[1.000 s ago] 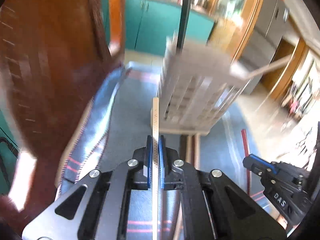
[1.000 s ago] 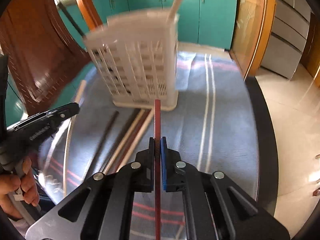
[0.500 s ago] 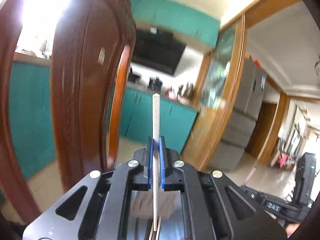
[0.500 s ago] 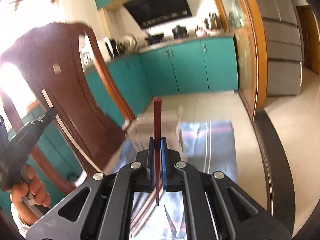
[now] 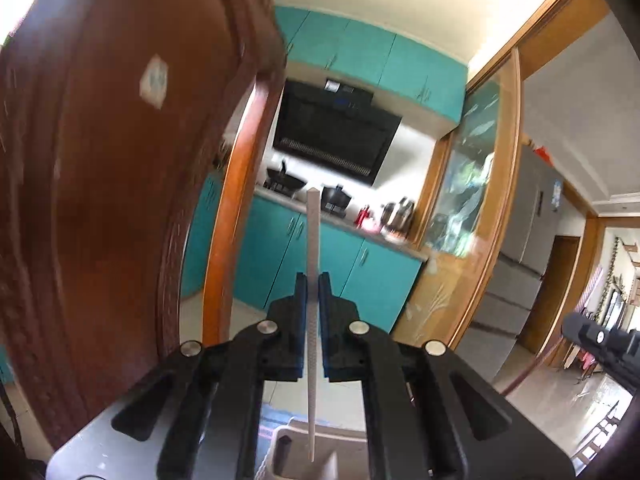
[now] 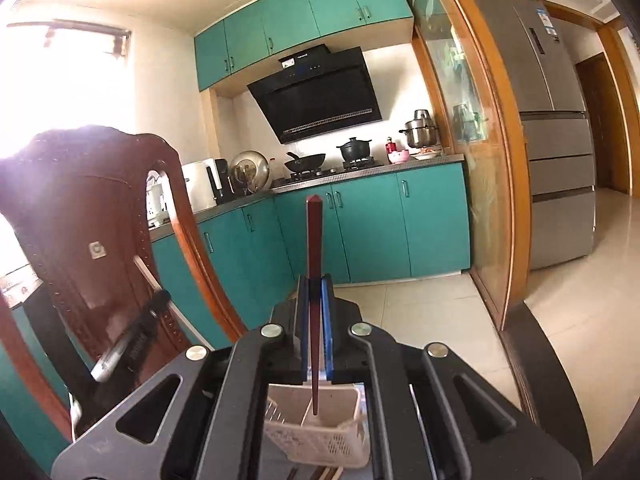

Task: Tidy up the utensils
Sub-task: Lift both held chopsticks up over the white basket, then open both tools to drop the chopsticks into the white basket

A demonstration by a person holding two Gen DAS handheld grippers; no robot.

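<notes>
My left gripper (image 5: pixel 313 280) is shut on a white chopstick (image 5: pixel 312 280), held upright, its lower tip hanging over the white utensil basket (image 5: pixel 296 448) seen between the gripper's arms. My right gripper (image 6: pixel 315 280) is shut on a dark red chopstick (image 6: pixel 314 240), also upright, its lower tip just above or inside the basket's mouth (image 6: pixel 320 436). The left gripper (image 6: pixel 154 304) with the white chopstick (image 6: pixel 146 272) shows at the left of the right wrist view. The right gripper's body (image 5: pixel 600 340) shows at the right edge of the left wrist view.
A dark wooden chair back (image 5: pixel 100 200) stands close on the left, also seen in the right wrist view (image 6: pixel 92 240). More chopsticks (image 6: pixel 320 472) lie on the cloth beside the basket. Teal kitchen cabinets (image 6: pixel 360 224) and a fridge (image 6: pixel 552 120) are far behind.
Both grippers have tilted up from facing the table to upright, lifting their chopsticks vertical over the basket. The basket has dropped to the bottom of both views.
</notes>
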